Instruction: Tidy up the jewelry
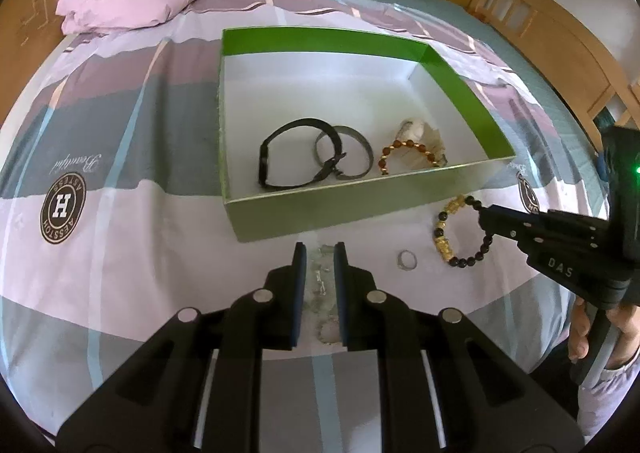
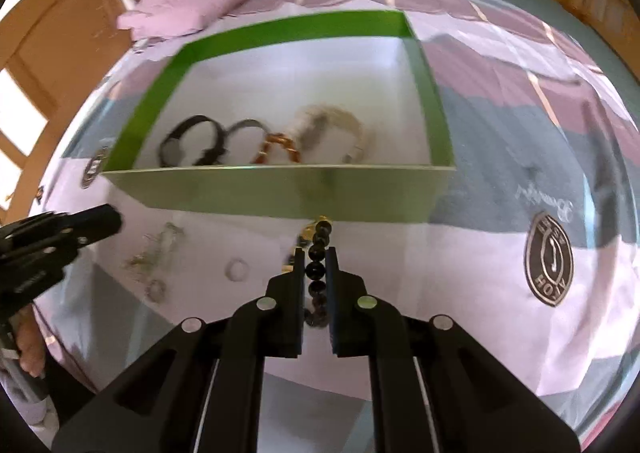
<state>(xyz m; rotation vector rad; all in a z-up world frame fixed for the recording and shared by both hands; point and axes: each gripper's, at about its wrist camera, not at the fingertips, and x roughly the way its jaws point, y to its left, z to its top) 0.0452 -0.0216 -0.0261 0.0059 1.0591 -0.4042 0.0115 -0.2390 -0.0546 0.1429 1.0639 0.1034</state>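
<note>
**Q:** Which piece is in play, and where does it lie?

**A:** The black-and-gold bead bracelet [image 1: 464, 233], on the bedspread [image 1: 132, 237] just outside the near wall of the green box [image 1: 320, 213], towards that wall's right corner. My right tongs [image 2: 316, 267] stand narrow, their pads flanking one run of the beads; I cannot tell whether they are truly pinching it. The right view is blurred.

**Q:** And your left tongs?

**A:** My left tongs [image 1: 320, 261] are also narrow, straddling a pale, clear chain [image 1: 322, 285] on the bedspread before the middle of the same wall. Whether they grip it, I cannot tell.

**Q:** What else is close by?

**A:** A small silver ring [image 1: 407, 260] lies between chain and bracelet. Inside the box, along the near wall, lie a black strap [image 1: 296, 157], a grey bangle [image 1: 348, 153], an amber bead bracelet [image 1: 404, 155] and a whitish piece behind it.

**Q:** What could go wrong?

**A:** I judge three hazards. Held by one strand only, the beads may roll out of the pads on lifting. The dangling loop may catch the box's near wall and shove the light box. The slack chain may sag, snag the cloth, or drag the ring away.
</note>
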